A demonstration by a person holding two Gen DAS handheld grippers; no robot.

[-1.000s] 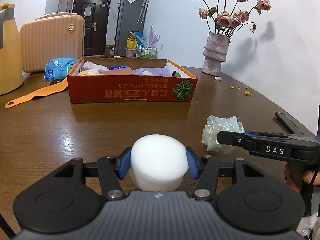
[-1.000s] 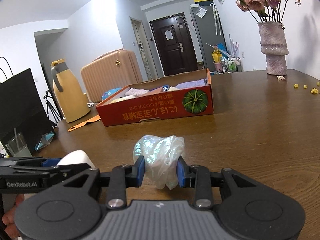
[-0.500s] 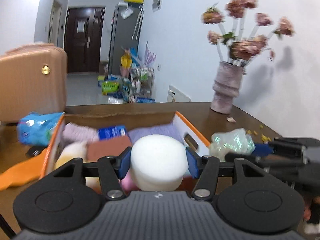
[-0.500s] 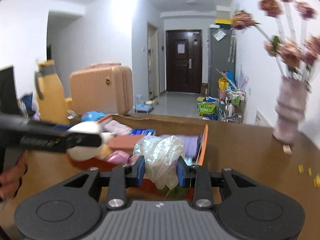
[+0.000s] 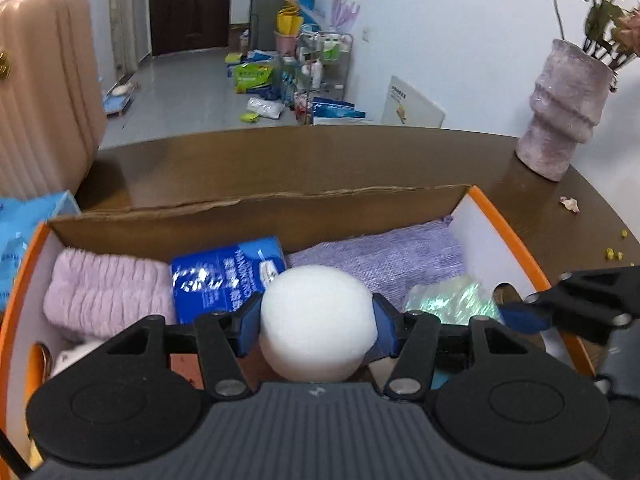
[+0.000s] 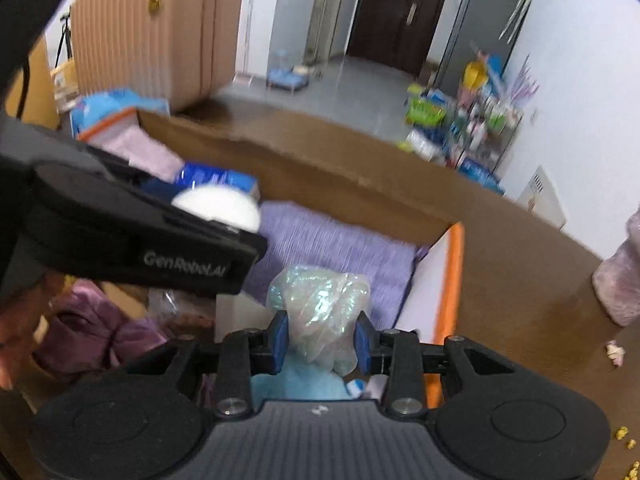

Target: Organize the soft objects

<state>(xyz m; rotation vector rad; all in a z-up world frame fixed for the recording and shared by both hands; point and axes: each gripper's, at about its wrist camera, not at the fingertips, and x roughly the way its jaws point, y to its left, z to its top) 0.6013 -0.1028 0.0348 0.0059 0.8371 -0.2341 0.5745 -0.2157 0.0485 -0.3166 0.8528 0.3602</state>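
Observation:
My left gripper is shut on a white foam ball and holds it above the inside of the orange cardboard box. My right gripper is shut on a crumpled iridescent plastic bag, held over the box's right end; the bag also shows in the left wrist view. The box holds a purple cloth, a pink knit piece and a blue tissue pack. The left gripper with the ball crosses the right wrist view.
A pink-grey vase with flowers stands on the brown table at the far right. A peach suitcase stands at the left. A blue packet lies left of the box. Yellow crumbs lie right of it.
Both grippers rose from the table and moved forward with their loads; they now hang over the inside of the box instead of in front of it.

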